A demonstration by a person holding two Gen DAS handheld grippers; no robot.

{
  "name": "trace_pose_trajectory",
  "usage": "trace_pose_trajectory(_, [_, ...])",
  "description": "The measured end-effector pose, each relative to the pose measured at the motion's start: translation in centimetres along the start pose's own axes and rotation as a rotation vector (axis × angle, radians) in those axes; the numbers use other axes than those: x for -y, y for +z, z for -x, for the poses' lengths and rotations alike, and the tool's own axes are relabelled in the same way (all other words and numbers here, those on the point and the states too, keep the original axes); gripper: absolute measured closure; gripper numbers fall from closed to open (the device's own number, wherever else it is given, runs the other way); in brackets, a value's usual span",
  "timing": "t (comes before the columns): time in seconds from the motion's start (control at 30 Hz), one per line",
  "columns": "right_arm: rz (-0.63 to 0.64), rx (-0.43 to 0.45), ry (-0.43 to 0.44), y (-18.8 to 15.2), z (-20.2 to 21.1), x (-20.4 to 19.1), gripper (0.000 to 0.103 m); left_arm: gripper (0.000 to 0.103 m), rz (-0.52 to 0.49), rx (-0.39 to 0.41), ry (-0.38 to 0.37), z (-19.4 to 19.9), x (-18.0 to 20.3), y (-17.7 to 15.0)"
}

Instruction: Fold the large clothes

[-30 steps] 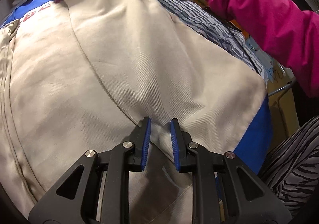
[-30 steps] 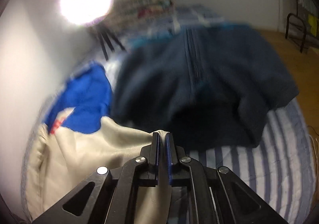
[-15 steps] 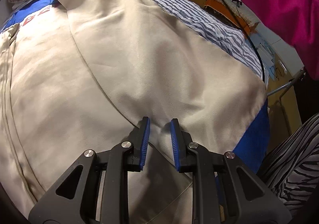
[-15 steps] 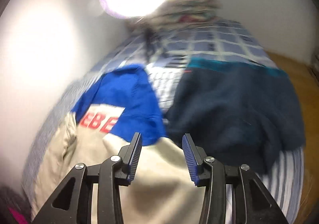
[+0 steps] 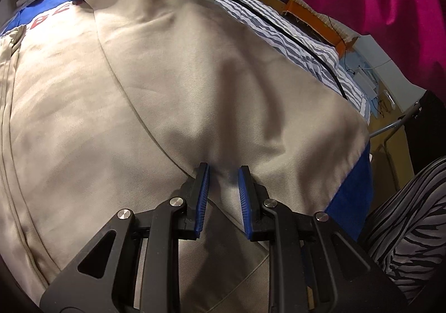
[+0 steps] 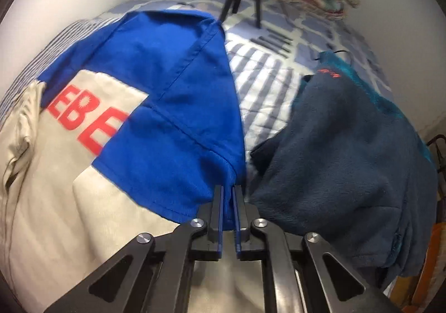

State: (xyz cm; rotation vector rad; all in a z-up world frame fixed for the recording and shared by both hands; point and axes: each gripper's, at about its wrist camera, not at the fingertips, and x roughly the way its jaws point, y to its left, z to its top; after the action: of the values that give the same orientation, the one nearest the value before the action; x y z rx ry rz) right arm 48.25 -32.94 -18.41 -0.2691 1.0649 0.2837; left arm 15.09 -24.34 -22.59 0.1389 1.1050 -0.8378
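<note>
The beige and blue jacket (image 5: 172,84) lies spread on the striped bed (image 5: 292,34), its long axis running from near to far, with red letters on the far blue part. The left gripper (image 5: 222,173) rests on a beige fold, fingers apart. The right gripper (image 6: 227,190) is clamped on the blue edge, beside a dark fleece (image 6: 348,151).

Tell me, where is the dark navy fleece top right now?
In the right wrist view, the dark navy fleece top lies crumpled on the striped bedsheet, right of the blue-and-beige jacket.
</note>
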Motion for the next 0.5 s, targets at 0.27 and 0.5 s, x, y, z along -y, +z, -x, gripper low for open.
trace_pose_trajectory(0.27, [-0.264, 0.136, -0.030, 0.2, 2.0, 5.6, 0.103, 0.084, -0.007, 0.004, 0.007, 0.2, -0.3, -0.1])
trace_pose_trajectory(0.5, [-0.264, 0.204, 0.131, 0.7, 5.3, 5.1, 0.093, 0.084, -0.006, 0.005, 0.007, 0.2, -0.1, -0.2])
